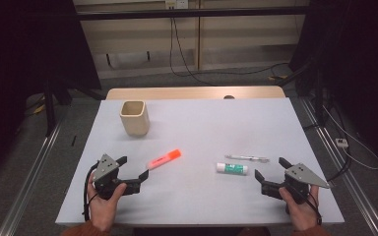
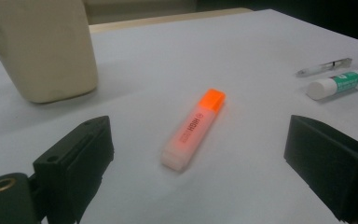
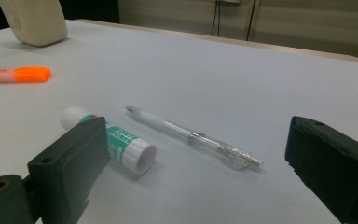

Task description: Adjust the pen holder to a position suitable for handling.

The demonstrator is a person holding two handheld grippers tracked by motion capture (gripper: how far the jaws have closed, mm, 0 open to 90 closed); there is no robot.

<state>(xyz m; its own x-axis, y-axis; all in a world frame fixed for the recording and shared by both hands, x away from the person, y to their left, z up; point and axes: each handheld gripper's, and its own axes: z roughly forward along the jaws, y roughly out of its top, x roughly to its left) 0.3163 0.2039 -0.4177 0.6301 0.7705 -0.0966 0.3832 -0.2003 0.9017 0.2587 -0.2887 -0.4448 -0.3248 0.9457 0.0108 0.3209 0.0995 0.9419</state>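
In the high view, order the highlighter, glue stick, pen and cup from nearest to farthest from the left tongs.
From the left tongs, jaws open:
1. Highlighter, right at the jaw tips.
2. Cup, farther back on the table.
3. Glue stick, across to the right.
4. Pen, just beyond the glue stick.

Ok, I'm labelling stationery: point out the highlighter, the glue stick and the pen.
highlighter (image 2: 193,128), left gripper view, mid-barrel.
glue stick (image 1: 232,168), high view, green label.
pen (image 3: 191,136), right gripper view, clear barrel.

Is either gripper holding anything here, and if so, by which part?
Nothing is held. The left gripper stands open near the orange highlighter, and the right gripper stands open near the glue stick and the pen.
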